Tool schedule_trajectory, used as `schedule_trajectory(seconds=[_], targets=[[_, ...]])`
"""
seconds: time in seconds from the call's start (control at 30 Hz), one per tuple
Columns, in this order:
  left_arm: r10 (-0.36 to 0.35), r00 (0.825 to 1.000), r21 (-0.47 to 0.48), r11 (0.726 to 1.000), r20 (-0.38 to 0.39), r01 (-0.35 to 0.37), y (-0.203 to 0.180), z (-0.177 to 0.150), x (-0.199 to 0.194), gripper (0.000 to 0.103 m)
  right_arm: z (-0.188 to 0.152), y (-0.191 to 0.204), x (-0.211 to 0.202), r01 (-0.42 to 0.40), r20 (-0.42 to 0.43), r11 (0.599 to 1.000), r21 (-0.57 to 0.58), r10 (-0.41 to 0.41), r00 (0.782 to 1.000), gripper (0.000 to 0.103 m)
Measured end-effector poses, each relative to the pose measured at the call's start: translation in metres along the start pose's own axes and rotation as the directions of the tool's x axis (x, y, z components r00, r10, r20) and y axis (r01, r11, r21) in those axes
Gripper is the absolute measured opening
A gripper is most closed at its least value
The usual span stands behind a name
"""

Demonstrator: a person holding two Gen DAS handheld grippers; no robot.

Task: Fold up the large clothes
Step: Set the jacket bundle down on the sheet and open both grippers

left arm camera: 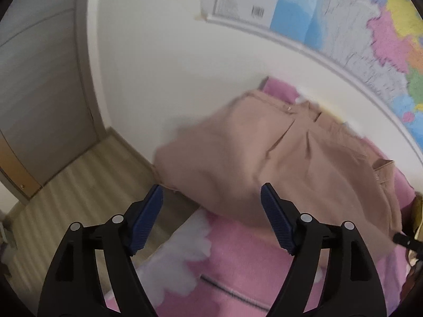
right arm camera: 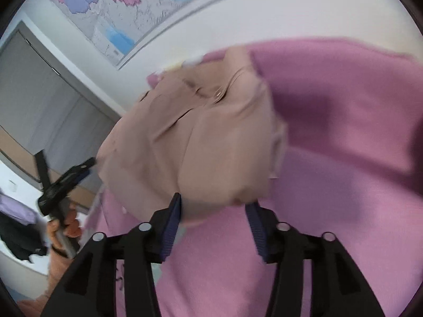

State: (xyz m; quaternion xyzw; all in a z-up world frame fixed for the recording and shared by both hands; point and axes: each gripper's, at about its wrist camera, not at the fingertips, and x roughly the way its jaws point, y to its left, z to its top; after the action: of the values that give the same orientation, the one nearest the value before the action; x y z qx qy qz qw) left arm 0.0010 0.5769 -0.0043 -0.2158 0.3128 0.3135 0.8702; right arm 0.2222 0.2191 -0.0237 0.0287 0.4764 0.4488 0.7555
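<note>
Tan trousers lie folded in a loose heap on a pink blanket, close under the wall with the map; the waistband and its button face the wall, the folded end faces the grippers, so the long axis runs away from the cameras toward the wall; one side droops over the blanket's edge above the wood floor. Left gripper hovers just short of the near fold, jaws wide apart with nothing between them; right gripper has its jaws parted at the heap's near edge, cloth overlapping the tips; whether the pads press it I cannot tell.
</note>
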Motion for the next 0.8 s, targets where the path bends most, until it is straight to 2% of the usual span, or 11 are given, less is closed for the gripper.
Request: schedule_trajectory(seconds=[0.1, 0.13, 0.27, 0.33, 0.43, 0.53, 0.63, 0.73, 0.8], targets=[[-0.03, 0.998, 0.072, 0.997, 0.06, 0.025, -0.012, -0.006, -0.027, 0.077, -0.004, 0.015, -0.024, 0.084, 0.08, 0.993, -0.088, -0.077, 0.994, 0.049], [-0.042, 0.996, 0.112, 0.993, 0.075, 0.034, -0.022, -0.009, -0.034, 0.081, -0.006, 0.023, -0.031, 0.115, 0.116, 0.986, -0.119, -0.101, 0.988, 0.049], [-0.103, 0.987, 0.25, 0.966, 0.12, 0.071, -0.069, -0.022, -0.05, 0.092, -0.011, 0.053, -0.033, 0.132, 0.186, 0.963, -0.237, -0.088, 0.979, 0.05], [-0.119, 0.986, 0.29, 0.954, 0.12, 0.08, -0.087, -0.028, -0.047, 0.094, -0.014, 0.065, -0.013, 0.155, 0.165, 0.944, -0.291, -0.11, 0.98, 0.051], [-0.113, 0.991, 0.318, 0.944, 0.079, 0.082, -0.114, -0.041, -0.032, 0.094, -0.013, 0.065, 0.018, 0.165, 0.109, 0.94, -0.298, -0.138, 0.984, 0.052], [-0.068, 0.995, 0.343, 0.939, 0.075, 0.038, -0.129, -0.054, -0.028, 0.097, -0.012, 0.055, 0.037, 0.18, 0.079, 0.945, -0.272, -0.164, 0.983, 0.053], [-0.065, 0.997, 0.344, 0.938, 0.047, 0.045, -0.134, -0.064, -0.03, 0.097, -0.016, 0.053, 0.028, 0.176, 0.102, 0.948, -0.264, -0.154, 0.983, 0.059], [-0.055, 0.997, 0.318, 0.948, 0.057, 0.034, -0.138, -0.068, -0.041, 0.097, -0.022, 0.062, 0.009, 0.195, 0.16, 0.938, -0.287, -0.154, 0.975, 0.081], [-0.045, 0.997, 0.303, 0.953, 0.066, 0.023, -0.14, -0.069, -0.045, 0.098, -0.028, 0.069, -0.001, 0.19, 0.192, 0.933, -0.306, -0.135, 0.972, 0.089]])
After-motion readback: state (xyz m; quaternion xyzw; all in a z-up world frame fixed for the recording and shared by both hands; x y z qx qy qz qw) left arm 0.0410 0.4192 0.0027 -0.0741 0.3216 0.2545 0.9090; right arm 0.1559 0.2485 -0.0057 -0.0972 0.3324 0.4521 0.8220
